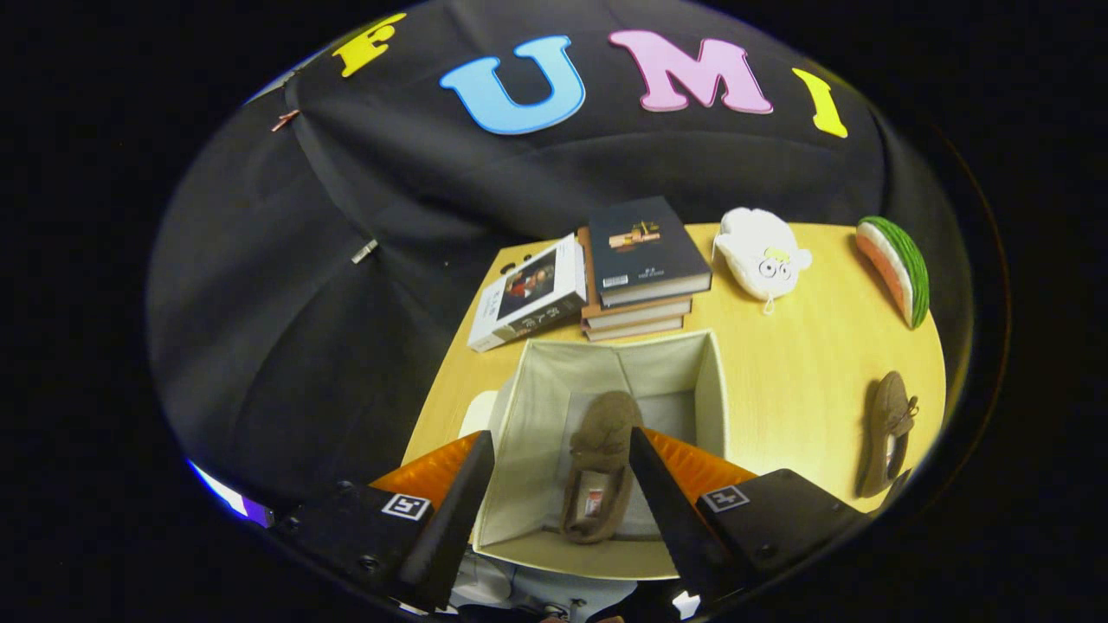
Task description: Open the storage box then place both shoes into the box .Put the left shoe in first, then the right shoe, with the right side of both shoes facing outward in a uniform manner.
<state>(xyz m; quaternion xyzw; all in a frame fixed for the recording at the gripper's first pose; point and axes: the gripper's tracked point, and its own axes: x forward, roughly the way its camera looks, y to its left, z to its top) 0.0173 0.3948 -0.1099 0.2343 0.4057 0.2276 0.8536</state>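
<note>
Two brown shoes show: one shoe point(600, 467) lies inside the open fabric storage box point(532, 407), between the fingers, while the other shoe point(887, 433) rests on the wooden table point(805, 372), well apart from it. The gripper point(563, 484) hangs spread above the box, gripping nothing. Beyond the box sit a stack of books point(640, 268) and one leaning book point(528, 294), their cover writing too small to read.

Even overhead light, sharp picture, strong fisheye bend.
My table point(805, 381) glows bright, the cloth behind stays dim; soft shadows fill the box point(554, 389), my open fingers point(467, 493) blur, and edges curve.
</note>
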